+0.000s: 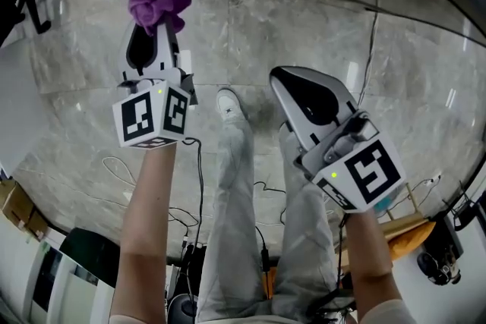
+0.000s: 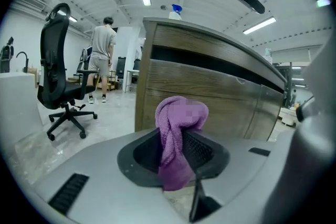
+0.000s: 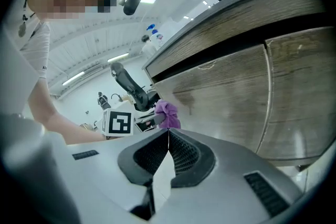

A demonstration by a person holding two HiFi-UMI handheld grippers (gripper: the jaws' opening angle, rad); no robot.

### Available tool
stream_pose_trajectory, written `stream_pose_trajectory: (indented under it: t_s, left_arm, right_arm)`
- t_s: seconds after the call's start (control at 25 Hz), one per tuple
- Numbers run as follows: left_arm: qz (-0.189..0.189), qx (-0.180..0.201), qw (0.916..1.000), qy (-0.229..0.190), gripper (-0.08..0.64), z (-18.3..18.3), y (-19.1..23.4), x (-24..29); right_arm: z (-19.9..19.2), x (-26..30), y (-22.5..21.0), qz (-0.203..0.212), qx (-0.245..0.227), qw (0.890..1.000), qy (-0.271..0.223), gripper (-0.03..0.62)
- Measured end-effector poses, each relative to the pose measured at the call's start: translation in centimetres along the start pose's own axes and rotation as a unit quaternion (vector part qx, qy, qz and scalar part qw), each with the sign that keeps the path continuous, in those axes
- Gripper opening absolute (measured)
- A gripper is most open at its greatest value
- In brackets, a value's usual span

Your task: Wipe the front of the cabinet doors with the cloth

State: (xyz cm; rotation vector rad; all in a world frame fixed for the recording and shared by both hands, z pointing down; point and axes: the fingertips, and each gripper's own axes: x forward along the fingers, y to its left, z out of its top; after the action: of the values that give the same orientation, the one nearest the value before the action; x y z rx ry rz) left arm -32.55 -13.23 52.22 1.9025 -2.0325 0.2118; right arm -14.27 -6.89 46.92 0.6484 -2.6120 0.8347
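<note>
At 11 o'clock in the head view, left gripper [image 1: 154, 25]: jaws clamped on a bunched purple terry cloth [image 1: 158, 0]. The wad stands proud of the tips, so fabric rather than plastic would meet the wood.
Cloth grip: pinched mid-fold with a tail hanging down between the jaws, which probably keeps it from slipping under a rubbing stroke.
Wood-grain cabinet doors [image 2: 210, 94]: from 12 to 3 o'clock beyond the cloth in the left gripper view. They are near the cloth but not touching it.
Door seam [image 3: 269, 92]: at 3 o'clock in the right gripper view, splitting two panels under a dark recess.
Right gripper [image 3: 168, 136]: jaws pressed together on nothing, at 3 o'clock in the head view. It is held off to the side, presumably idle because the wiping needs one tool.
Stage: judged as approach, with no wiping contact yet.
Next move: likely press the wad flat onto the nearer panel.
</note>
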Motion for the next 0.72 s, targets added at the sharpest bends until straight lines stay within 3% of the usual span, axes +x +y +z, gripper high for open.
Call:
stream_pose_trajectory:
  t_s: [0.44,0.72]
  left_arm:
    - [-0.133,-0.006,0.9903,0.041,0.103,-4.3,-19.6,2.2]
    - [-0.155,-0.006,0.9863,0.057,0.103,-6.5,-26.8,5.6]
  right_arm:
    - [-1.3,-8.9,-7.6,-0.042,0.024,0.999,-0.021,0.028]
    - [-2.2,-14.1,-12.3,-0.059,0.043,0.997,-0.03,0.028]
